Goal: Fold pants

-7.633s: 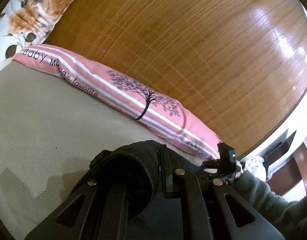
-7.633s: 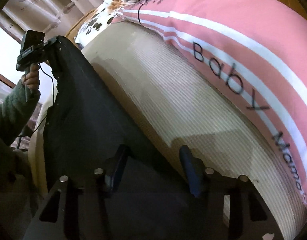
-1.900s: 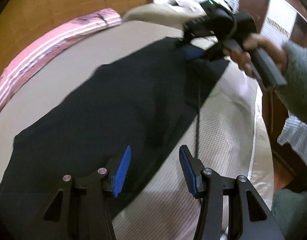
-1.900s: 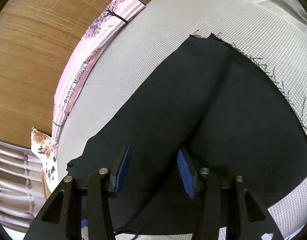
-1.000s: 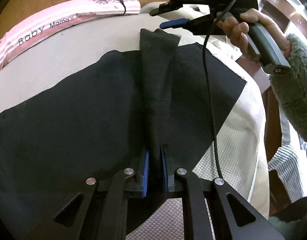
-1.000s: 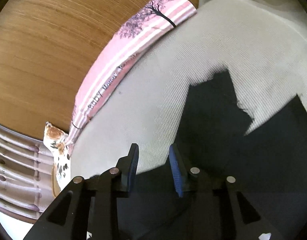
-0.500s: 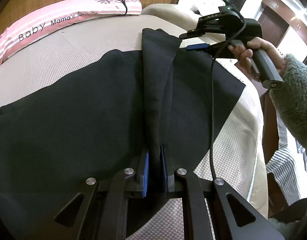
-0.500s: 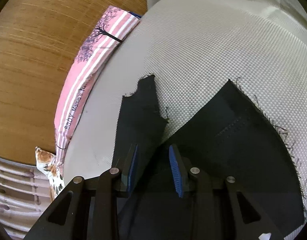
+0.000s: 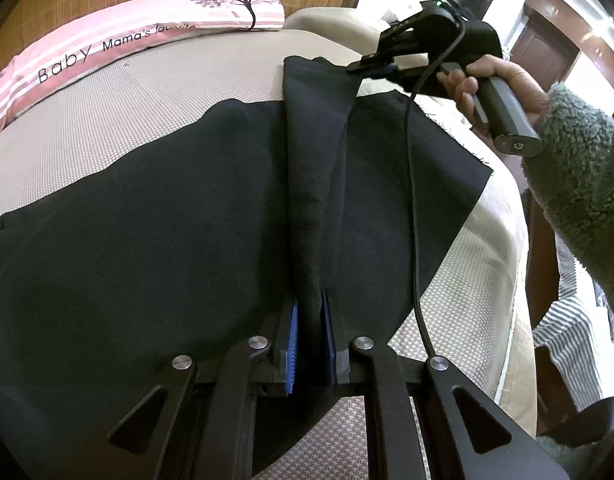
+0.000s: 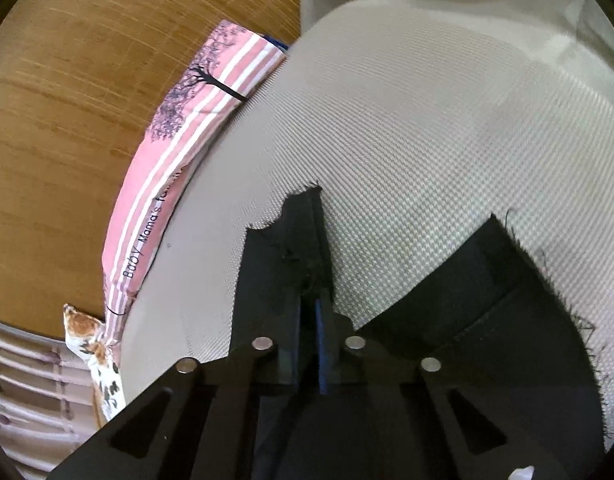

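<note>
The black pants (image 9: 155,240) lie spread flat on the bed (image 9: 119,108), covering most of its beige woven cover. One raised ridge of the fabric runs across the garment from its near edge to its far edge, lifted clear of the flat part on either side. The far hem of the pants is raw and frayed, with loose threads showing.

Left tool (image 9: 309,344): jaws narrow, blue pads (image 9: 291,344) pressed against both sides of the ridge at the near edge of the pants. The fabric fills the gap between the pads completely.

Right tool (image 10: 307,344): its jaws are closing, now nearly together, with a fold of the far hem of the pants between the pads. In the left wrist view the same tool (image 9: 373,66) grips the far end of the ridge, so the fabric is pinched at both ends. A hand (image 9: 487,80) in a grey-green fleece sleeve (image 9: 579,176) holds its handle, to the right of the pants. A black cable (image 9: 411,200) hangs from this tool and crosses over the right part of the pants toward the left tool.

Beyond the pants, along the far side of the bed, lies a pink striped pillow (image 9: 119,40) printed with a tree and the words "Baby Mama's favorite". Behind the pillow stands a wooden headboard (image 10: 75,92). A floral cushion (image 10: 99,356) sits at the pillow's end.
</note>
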